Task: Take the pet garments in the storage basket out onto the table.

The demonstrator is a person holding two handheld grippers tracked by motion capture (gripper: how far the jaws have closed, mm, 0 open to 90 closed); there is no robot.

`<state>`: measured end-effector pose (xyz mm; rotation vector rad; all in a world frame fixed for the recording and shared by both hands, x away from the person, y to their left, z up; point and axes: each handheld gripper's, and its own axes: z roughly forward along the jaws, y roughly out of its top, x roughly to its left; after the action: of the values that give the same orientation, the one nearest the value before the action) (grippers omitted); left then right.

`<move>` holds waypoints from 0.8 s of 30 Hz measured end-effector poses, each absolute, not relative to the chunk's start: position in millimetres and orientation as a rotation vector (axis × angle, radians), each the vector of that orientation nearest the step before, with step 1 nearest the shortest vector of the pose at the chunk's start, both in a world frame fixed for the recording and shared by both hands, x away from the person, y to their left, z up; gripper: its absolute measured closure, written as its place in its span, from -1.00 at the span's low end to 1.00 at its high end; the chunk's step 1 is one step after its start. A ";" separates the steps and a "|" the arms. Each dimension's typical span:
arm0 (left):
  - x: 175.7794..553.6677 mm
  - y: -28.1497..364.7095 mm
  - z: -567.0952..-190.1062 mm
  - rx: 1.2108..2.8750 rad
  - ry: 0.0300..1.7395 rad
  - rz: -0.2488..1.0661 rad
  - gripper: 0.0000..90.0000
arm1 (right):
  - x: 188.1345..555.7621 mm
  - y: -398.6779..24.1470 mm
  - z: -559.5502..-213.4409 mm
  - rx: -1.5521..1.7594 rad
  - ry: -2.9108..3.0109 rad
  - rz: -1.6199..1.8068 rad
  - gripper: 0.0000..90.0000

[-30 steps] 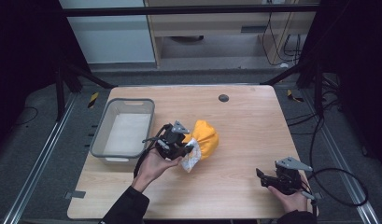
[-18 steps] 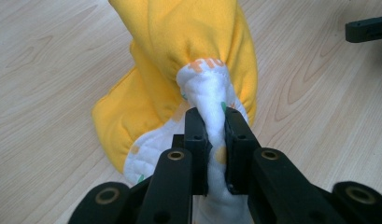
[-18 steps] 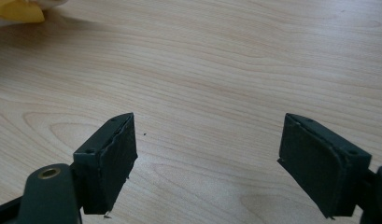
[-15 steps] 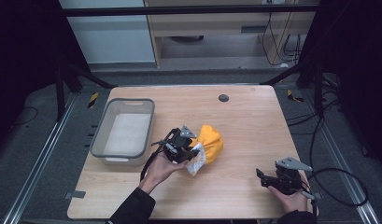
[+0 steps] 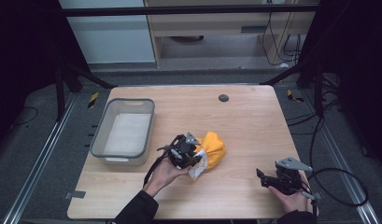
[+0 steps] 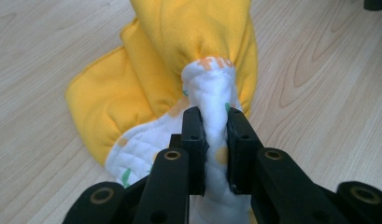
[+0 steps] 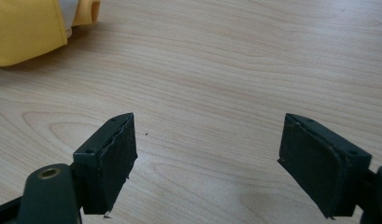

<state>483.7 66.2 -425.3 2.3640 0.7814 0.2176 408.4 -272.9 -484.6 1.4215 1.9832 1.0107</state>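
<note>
A bunched yellow cloth with a white quilted lining lies near the middle of the wooden table. My left gripper is shut on a fold of the white lining, which is pinched between its two black jaws; the yellow cloth spreads out beyond them. My right gripper rests low over the table's front right corner, open, with bare wood between its fingers. In the right gripper view the yellow cloth shows at the top left, well apart from that gripper.
A grey plastic bin with a white sheet inside stands at the table's left side. A small dark round hole sits near the far edge. Cables trail off the right side.
My left gripper has moved rightward along the table together with the cloth, away from the bin. The right gripper has stayed in place.
</note>
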 end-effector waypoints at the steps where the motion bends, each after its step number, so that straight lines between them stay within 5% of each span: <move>1: 483.7 66.3 -426.4 2.364 0.783 0.215 0.75 | 408.4 -273.0 -484.7 1.421 1.983 1.011 -0.58; 24: 475.8 93.9 -420.8 2.308 0.789 0.261 -0.18 | 407.8 -272.7 -485.1 1.429 1.986 1.008 -0.62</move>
<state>475.8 93.9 -420.8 2.3076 0.7887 0.2605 407.8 -272.7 -485.1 1.4287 1.9860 1.0077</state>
